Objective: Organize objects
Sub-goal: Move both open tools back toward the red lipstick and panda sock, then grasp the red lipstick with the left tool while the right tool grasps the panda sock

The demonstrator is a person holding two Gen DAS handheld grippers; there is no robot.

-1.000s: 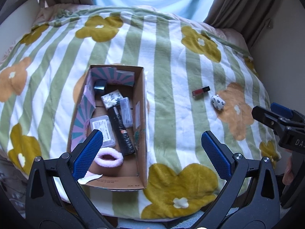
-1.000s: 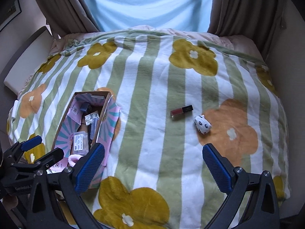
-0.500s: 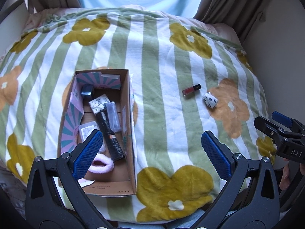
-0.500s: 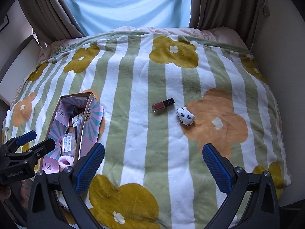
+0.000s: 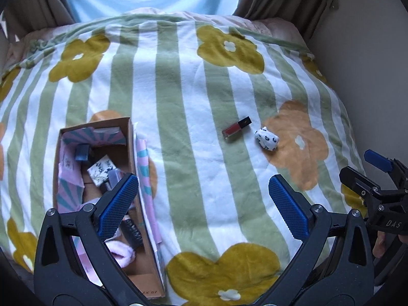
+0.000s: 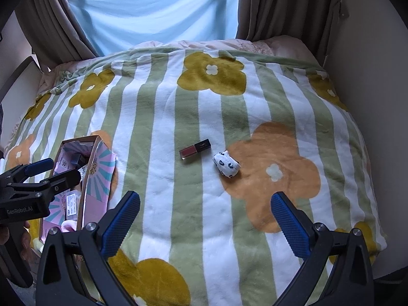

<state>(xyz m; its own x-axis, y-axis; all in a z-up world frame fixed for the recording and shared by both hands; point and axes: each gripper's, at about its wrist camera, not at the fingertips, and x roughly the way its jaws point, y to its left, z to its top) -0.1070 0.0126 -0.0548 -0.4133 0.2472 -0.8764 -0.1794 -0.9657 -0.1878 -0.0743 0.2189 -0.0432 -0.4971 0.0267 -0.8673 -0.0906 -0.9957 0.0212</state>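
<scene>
A red lip gloss with a black cap point(image 5: 236, 129) point(image 6: 195, 148) and a small white spotted bundle point(image 5: 266, 139) point(image 6: 226, 164) lie on the striped flower blanket, to the right of a cardboard box point(image 5: 134, 168) point(image 6: 88, 176) that holds several small items and a pink fluffy thing point(image 5: 122, 252). My left gripper point(image 5: 202, 201) is open and empty, above the blanket just right of the box. My right gripper point(image 6: 205, 216) is open and empty, short of the lip gloss and the bundle.
The blanket point(image 5: 183, 81) covers a bed between curtains point(image 6: 278, 7) and a wall point(image 6: 369, 51) on the right. The bed's front edge is just below both grippers. A light blue sheet point(image 6: 158, 10) hangs at the back.
Both grippers have shifted right and forward: the box has slid left and lower in both views, and the lip gloss and bundle now sit nearer the middle. Both stay open.
</scene>
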